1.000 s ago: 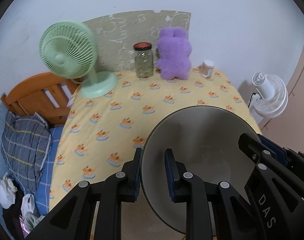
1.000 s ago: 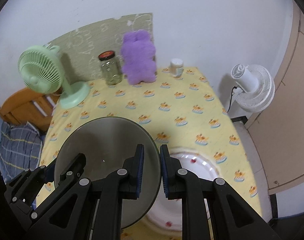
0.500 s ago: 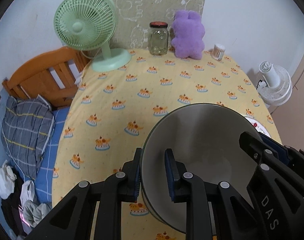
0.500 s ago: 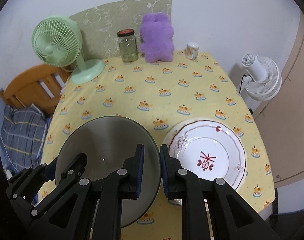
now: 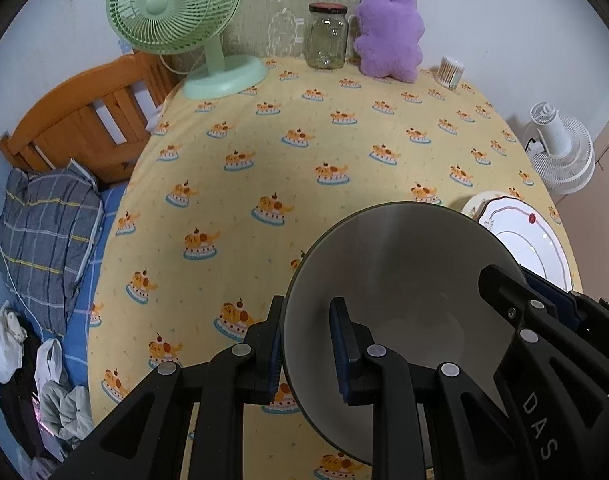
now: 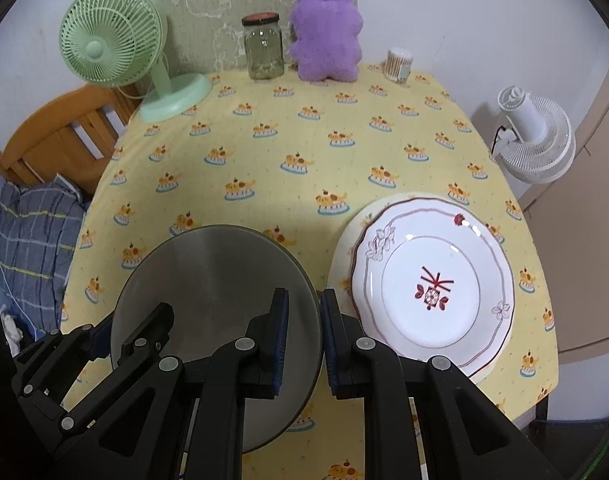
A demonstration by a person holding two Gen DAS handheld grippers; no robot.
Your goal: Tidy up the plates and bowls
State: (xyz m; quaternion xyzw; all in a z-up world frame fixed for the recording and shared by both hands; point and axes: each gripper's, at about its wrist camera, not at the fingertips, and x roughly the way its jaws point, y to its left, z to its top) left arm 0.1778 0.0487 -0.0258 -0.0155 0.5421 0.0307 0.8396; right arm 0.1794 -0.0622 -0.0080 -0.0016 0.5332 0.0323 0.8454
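A grey bowl (image 5: 400, 280) with a dark rim is held above the table by both grippers. My left gripper (image 5: 304, 348) is shut on its left rim, one finger outside and one inside. My right gripper (image 6: 304, 340) is shut on its right rim; the bowl also shows in the right wrist view (image 6: 212, 288). A white plate with a red pattern (image 6: 432, 288) lies on a second plate at the table's right front, just right of the bowl. It shows partly behind the bowl in the left wrist view (image 5: 528, 236).
The table has a yellow patterned cloth (image 6: 304, 152). At its back stand a green fan (image 6: 116, 52), a glass jar (image 6: 264, 48), a purple plush toy (image 6: 328, 36) and a small cotton-swab pot (image 6: 398, 64). A wooden bed frame (image 5: 84, 120) is left, a white fan (image 6: 536, 136) right.
Both grippers have tilted down and pulled back with the bowl. The table and the patterned plate have come more fully into view. The grip on the bowl is unchanged.
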